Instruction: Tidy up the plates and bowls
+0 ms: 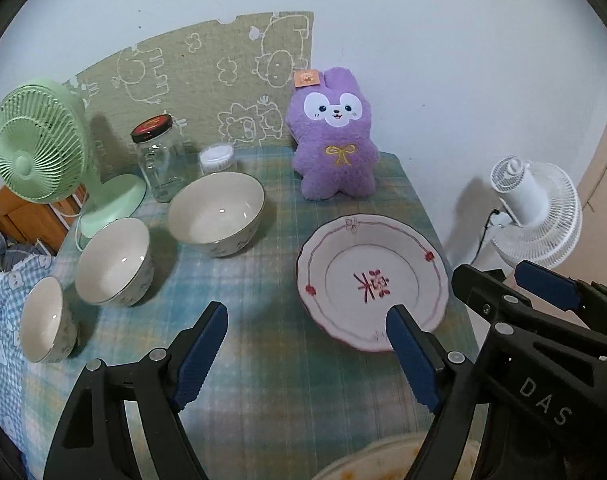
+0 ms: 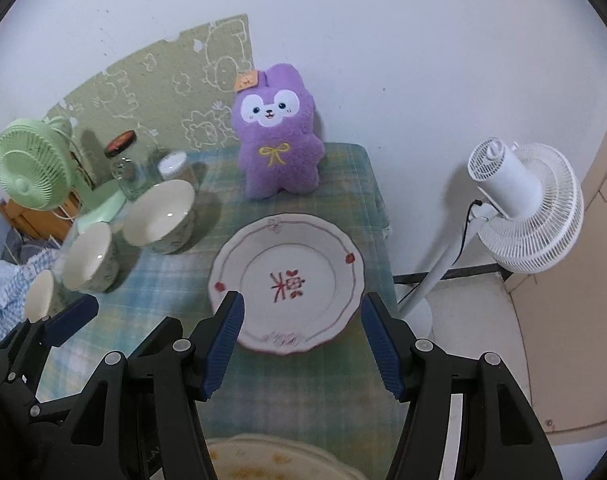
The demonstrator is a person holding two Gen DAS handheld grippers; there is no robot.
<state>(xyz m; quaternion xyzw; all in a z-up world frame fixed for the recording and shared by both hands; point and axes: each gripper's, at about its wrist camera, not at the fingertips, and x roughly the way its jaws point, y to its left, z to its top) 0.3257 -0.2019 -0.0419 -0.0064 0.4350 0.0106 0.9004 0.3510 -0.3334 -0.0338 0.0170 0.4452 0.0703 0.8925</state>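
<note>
Table: plaid green-and-blue cloth [image 1: 263, 288] covers the top, which stands against a white wall.
Plate: round white ceramic plate with a scalloped rim, a thin red line and a red character in its middle [image 1: 373, 284] lies flat on the cloth toward the right edge of the table, in front of the plush rabbit.
Second plate: cream scalloped plate with orange specks [image 2: 279, 458] shows only in part at the bottom edge of both views, below the grippers.
Bowls: three white ceramic bowls stand upright in a diagonal row on the left, large bowl [image 1: 217, 214] farthest back, medium bowl [image 1: 115, 262] next, small bowl [image 1: 47, 320] nearest; all look empty.
Left gripper: black tongs with blue pads [image 1: 307, 356] stand wide over bare cloth, nothing between them; the right pad overlaps the near rim of the red-character plate in the view.
Right gripper: black tongs with blue pads [image 2: 303, 344] stand apart at a middling width either side of that plate's near rim, above it, not pressing on it.
Background: purple plush rabbit [image 1: 333, 136], green desk fan [image 1: 35, 148], clear glass jar with a dark lid [image 1: 159, 160], white standing fan [image 2: 523, 212] beside the table.
</note>
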